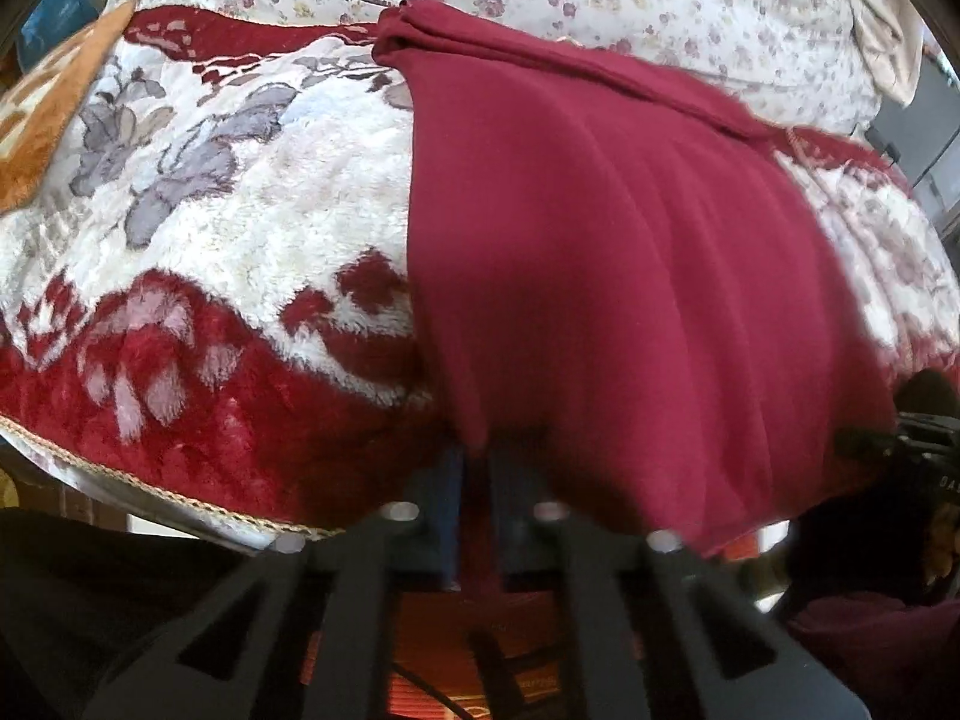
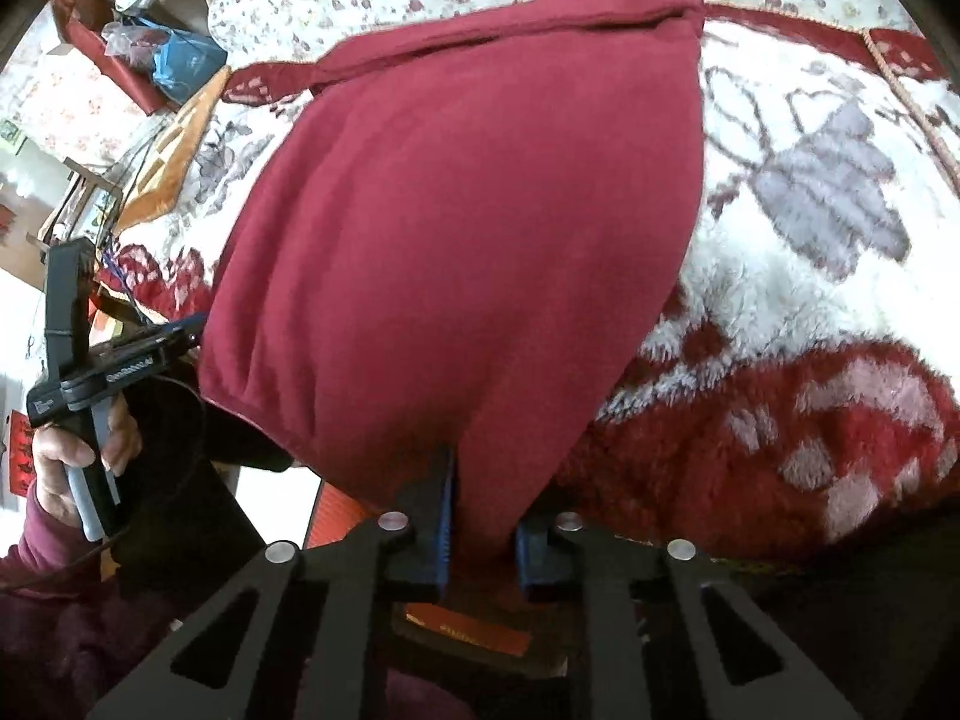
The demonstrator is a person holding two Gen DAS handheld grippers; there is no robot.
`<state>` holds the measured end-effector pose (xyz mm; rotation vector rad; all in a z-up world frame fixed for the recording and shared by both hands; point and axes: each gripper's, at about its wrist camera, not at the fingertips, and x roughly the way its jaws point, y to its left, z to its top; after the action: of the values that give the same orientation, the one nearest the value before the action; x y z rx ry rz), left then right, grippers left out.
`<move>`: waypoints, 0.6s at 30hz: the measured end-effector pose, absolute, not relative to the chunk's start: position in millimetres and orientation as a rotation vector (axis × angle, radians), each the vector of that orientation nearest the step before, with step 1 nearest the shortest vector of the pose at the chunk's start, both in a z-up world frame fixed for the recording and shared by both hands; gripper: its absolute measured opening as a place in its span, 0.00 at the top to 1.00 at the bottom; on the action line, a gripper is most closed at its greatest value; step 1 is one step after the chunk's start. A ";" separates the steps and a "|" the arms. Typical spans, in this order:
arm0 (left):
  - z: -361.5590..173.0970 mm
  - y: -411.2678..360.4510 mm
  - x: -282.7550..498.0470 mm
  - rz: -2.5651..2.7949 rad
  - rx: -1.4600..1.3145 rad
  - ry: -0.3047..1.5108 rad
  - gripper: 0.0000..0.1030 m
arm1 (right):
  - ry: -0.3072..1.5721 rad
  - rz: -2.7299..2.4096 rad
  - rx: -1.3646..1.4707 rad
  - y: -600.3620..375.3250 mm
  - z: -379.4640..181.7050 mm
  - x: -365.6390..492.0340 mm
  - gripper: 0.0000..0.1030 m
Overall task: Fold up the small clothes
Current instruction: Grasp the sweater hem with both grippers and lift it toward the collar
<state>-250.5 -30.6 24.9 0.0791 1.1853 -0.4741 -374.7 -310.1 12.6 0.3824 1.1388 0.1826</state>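
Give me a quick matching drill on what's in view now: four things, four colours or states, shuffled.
Things:
1. garment
2. plush blanket
3. left tool
4. bag

Descriptions:
a. blue, off the bed
b. shut on the garment's near edge
c. plain maroon, near edge lifted
d. red and white with grey flowers

Pairs: 1-c, 2-d, 3-b, 4-a

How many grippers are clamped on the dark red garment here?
2. The left gripper pinches the near edge of the dark red garment at one corner; the right gripper pinches the same edge at the other. The pinched cloth hides the jaw tips.
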 end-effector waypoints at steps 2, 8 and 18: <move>33.7 -20.9 -247.9 -0.511 0.016 1.185 0.94 | 1.092 0.200 0.395 -312.7 25.8 -378.7 0.85; 75.1 4.6 -234.4 -0.572 -0.123 1.116 0.94 | 0.976 0.235 0.482 -331.9 62.8 -380.9 0.85; 113.5 -7.8 -207.6 -0.574 -0.134 1.019 0.94 | 0.838 0.246 0.543 -356.0 108.1 -364.8 0.85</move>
<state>-207.6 -7.8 113.5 -0.1341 1.0193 -0.5736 -364.8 -356.0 108.1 0.5430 0.8376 0.2465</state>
